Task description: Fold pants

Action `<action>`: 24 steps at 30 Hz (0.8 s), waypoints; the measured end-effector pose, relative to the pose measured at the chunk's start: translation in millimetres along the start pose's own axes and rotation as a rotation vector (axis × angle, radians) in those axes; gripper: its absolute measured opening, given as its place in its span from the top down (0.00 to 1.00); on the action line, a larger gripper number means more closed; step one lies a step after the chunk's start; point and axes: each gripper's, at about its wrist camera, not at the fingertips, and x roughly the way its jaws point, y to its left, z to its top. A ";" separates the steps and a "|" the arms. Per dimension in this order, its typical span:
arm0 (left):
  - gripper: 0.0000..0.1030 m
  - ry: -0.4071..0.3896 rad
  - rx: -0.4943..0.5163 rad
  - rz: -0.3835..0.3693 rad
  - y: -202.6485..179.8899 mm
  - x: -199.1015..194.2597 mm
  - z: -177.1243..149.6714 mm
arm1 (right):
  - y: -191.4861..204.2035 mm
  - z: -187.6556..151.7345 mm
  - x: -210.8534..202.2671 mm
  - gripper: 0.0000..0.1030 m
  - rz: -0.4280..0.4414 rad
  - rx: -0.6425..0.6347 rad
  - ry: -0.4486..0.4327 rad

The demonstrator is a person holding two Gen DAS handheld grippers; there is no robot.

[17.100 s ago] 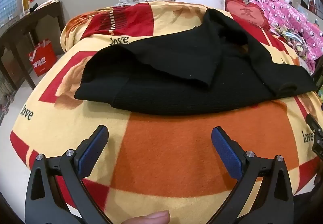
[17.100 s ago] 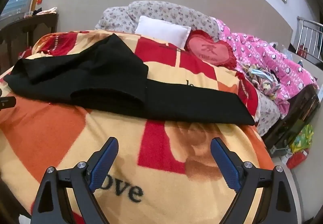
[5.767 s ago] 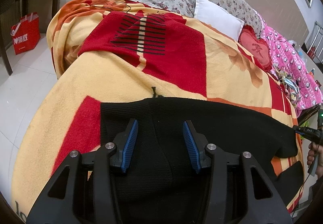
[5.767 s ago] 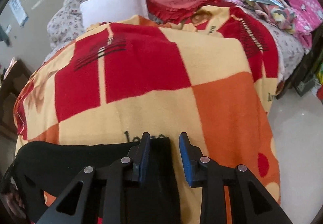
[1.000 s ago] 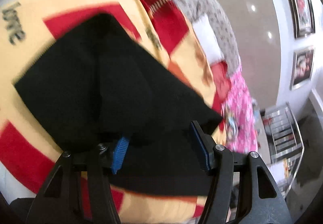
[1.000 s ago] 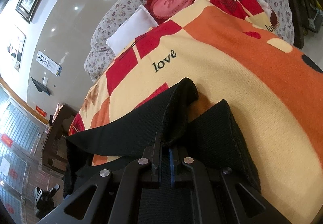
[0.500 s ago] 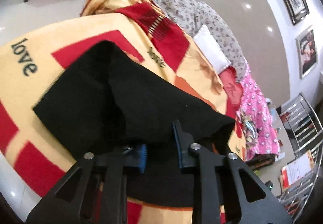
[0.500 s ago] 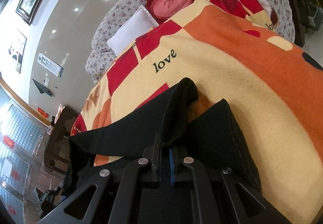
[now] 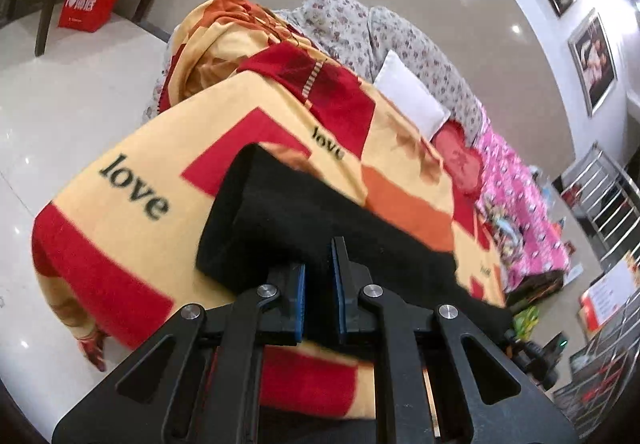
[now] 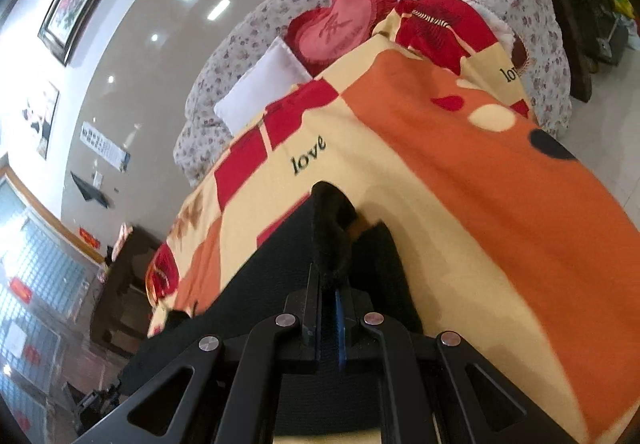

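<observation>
Left gripper (image 9: 319, 290) pinching black knitted pants (image 9: 304, 216) near edge, right gripper (image 10: 328, 294) pinching far hem, patterned fleece blanket (image 10: 500, 204) lying bare beyond

Blanket (image 10: 500, 212) lies bare beyond the pants (image 9: 304, 216); white pillow (image 10: 260, 88) and heart cushion (image 10: 340, 28) crowd the headboard end.

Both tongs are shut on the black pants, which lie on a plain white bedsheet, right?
Not quite. Both tongs, left and right, grip the black pants, but the left wrist view shows them on a red, orange and yellow blanket printed "love".
</observation>
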 end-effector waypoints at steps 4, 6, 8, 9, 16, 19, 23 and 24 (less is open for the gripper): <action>0.90 -0.011 -0.009 -0.012 1.2 -4.7 -6.5 | 7.9 -8.0 -17.1 0.96 -0.021 -0.052 -0.023; 0.90 -0.014 -0.003 -0.027 -0.2 -7.8 -6.7 | 11.3 -9.4 -27.5 0.96 -0.029 -0.071 -0.045; 0.90 -0.019 0.001 -0.033 -0.6 -10.7 -6.7 | 12.2 -10.5 -37.1 0.96 -0.025 -0.077 -0.063; 0.90 -0.018 0.001 -0.039 0.4 -11.0 -7.3 | 12.5 -11.3 -39.9 0.96 -0.021 -0.080 -0.067; 0.90 0.005 -0.059 -0.036 20.2 -5.5 -14.1 | 8.3 -19.5 -48.2 0.96 -0.024 -0.072 -0.078; 0.90 -0.029 -0.043 -0.023 21.7 -13.1 -12.3 | 6.6 -24.0 -49.3 0.96 -0.032 -0.081 -0.074; 0.90 -0.029 -0.019 0.042 27.2 -7.8 -15.3 | -5.6 -29.1 -37.2 0.96 -0.124 -0.072 -0.021; 0.90 -0.024 -0.003 0.060 26.4 -6.7 -17.1 | -6.2 -29.9 -36.8 0.96 -0.125 -0.068 -0.017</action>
